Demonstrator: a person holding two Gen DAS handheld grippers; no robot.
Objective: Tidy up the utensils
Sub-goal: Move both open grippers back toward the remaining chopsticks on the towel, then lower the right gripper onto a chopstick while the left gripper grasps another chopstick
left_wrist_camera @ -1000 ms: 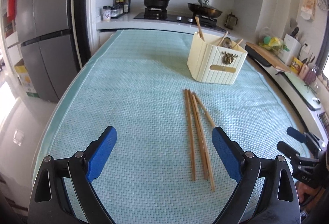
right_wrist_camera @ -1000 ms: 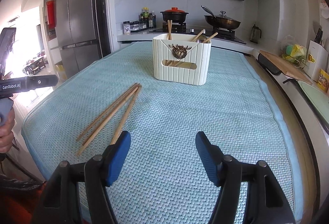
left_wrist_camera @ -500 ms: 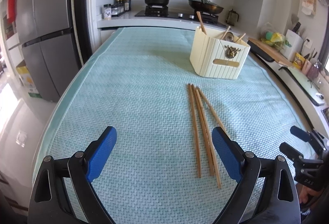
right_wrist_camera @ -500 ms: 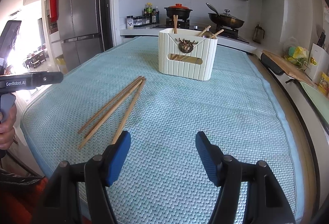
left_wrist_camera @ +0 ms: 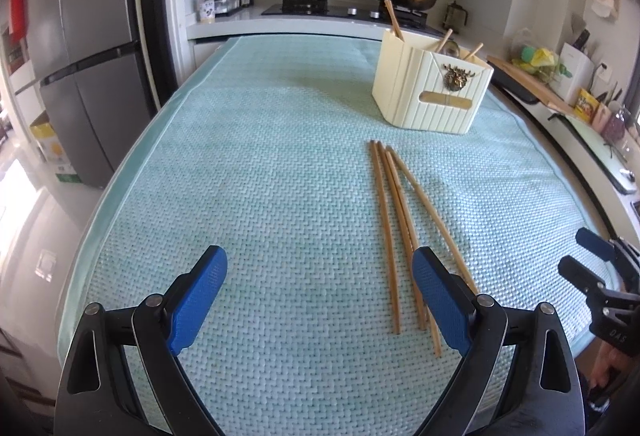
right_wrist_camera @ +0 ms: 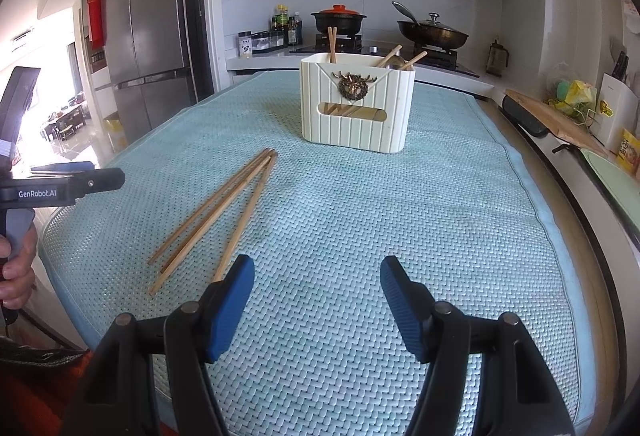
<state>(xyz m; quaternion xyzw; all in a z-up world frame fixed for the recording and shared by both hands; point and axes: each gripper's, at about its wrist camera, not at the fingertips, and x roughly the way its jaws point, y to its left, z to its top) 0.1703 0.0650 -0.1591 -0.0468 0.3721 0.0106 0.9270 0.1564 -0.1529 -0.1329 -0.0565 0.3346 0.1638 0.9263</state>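
Four loose wooden chopsticks [left_wrist_camera: 394, 232] lie fanned on the surface near its front edge, their far tips bunched and pointing toward a cream, ribbed utensil holder [left_wrist_camera: 430, 88] that stands further back, toward the far right corner, with a few chopsticks and a spoon already upright in it. The left gripper [left_wrist_camera: 318, 300] hangs above the front edge with its blue fingers [left_wrist_camera: 198, 300] spread wide and empty, one finger just beside the near ends of the sticks; the right gripper [right_wrist_camera: 316, 306] hovers likewise, fingers [right_wrist_camera: 402, 310] parted and holding nothing, the sticks off to its left. The risk from here looks plain: the sticks are thin, smooth and round-edged, lie touching and partly crossed, and a pinch on one is likely to roll or drag its neighbours, perhaps off the near edge. The pale green woven mat [left_wrist_camera: 260, 164] is ridged and soft, so fingertips may snag its weave or press in before getting under a stick. The holder appears to be light plastic with a narrow top, and a stick fed in at a slant could nudge or tip it.
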